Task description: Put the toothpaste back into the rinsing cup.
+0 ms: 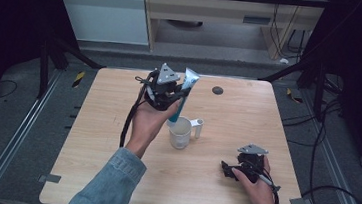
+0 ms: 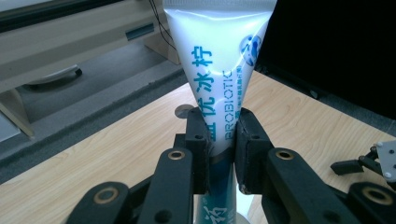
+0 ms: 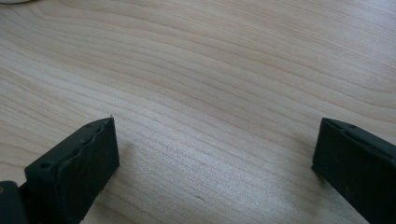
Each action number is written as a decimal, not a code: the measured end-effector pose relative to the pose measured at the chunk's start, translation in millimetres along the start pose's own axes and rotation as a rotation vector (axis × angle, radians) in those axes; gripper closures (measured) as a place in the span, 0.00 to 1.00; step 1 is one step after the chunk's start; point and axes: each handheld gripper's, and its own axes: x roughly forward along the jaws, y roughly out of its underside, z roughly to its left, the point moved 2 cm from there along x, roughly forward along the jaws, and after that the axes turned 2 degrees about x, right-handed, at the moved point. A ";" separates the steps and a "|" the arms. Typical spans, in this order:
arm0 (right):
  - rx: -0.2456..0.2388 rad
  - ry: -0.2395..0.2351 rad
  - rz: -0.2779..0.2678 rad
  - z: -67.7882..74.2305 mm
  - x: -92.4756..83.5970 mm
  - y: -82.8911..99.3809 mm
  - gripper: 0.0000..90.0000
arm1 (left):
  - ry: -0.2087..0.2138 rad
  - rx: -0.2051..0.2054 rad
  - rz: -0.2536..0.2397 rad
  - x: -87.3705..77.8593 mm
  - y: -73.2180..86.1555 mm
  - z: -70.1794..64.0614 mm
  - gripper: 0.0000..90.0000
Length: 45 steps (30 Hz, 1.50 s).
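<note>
A white and blue toothpaste tube (image 2: 219, 70) stands upright, its flat crimped end up, with my left gripper (image 2: 220, 140) shut on its middle. In the high view the left gripper (image 1: 169, 93) holds the tube (image 1: 189, 80) just above and behind a white mug (image 1: 180, 132), and the tube's lower end reaches the mug's rim. My right gripper (image 1: 228, 169) rests low on the table at the front right, to the right of the mug. In the right gripper view its jaws stand wide apart with bare wood (image 3: 210, 93) between them.
The mug's handle (image 1: 198, 127) points right. A small dark round disc (image 1: 217, 90) lies on the light wooden table (image 1: 114, 146) at the back, right of the tube. Black frame bars and cables surround the table; a cabinet stands beyond its far edge.
</note>
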 end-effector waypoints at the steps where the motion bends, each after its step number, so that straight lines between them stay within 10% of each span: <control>1: 0.000 0.000 0.000 0.0 0.0 0.0 0.01 | -0.003 -0.002 -0.005 -0.1 0.2 -0.2 0.86; 45: 0.000 -0.001 0.000 0.0 -0.1 0.0 0.01 | -0.089 -0.054 -0.139 6.5 25.3 -19.7 0.86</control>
